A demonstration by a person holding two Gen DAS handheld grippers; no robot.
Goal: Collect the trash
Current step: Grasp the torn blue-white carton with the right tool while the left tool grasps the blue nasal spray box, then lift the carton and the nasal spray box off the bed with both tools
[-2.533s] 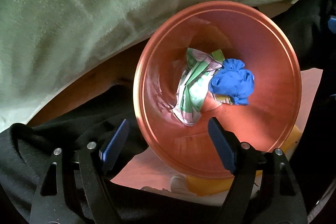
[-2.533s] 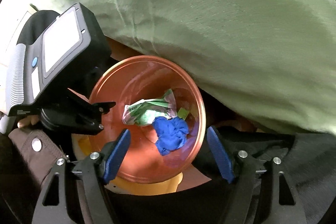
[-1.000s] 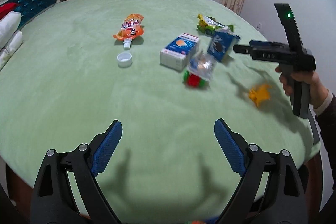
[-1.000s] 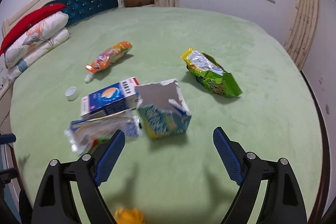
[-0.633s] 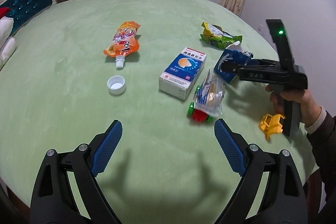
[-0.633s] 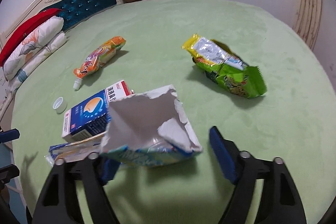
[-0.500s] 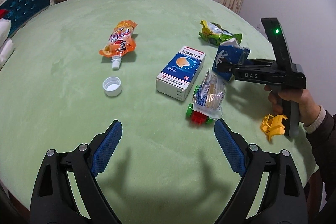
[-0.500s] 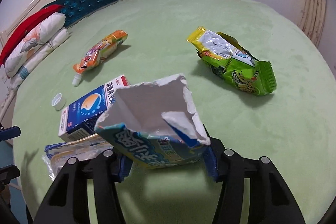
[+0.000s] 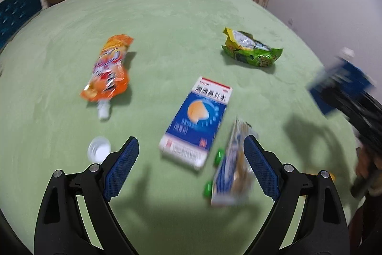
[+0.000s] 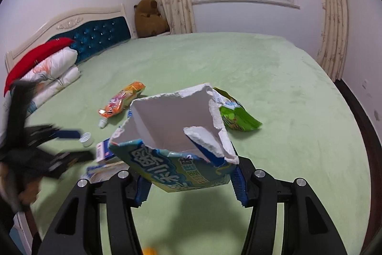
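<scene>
Pinching a torn-open blue and white paper carton (image 10: pixel 176 147) between its blue pads, the right gripper (image 10: pixel 191 185) holds it lifted clear of the pale green bedspread (image 10: pixel 286 111). The left gripper (image 9: pixel 191 171) hangs with its jaws spread wide and empty above the blue and white medicine box (image 9: pixel 198 121) and the crumpled clear wrapper (image 9: pixel 234 166) just beside it. Farther off on the bedspread lie the orange spouted drink pouch (image 9: pixel 108 71), its white cap (image 9: pixel 99 149) and the green and yellow snack bag (image 9: pixel 250 49).
</scene>
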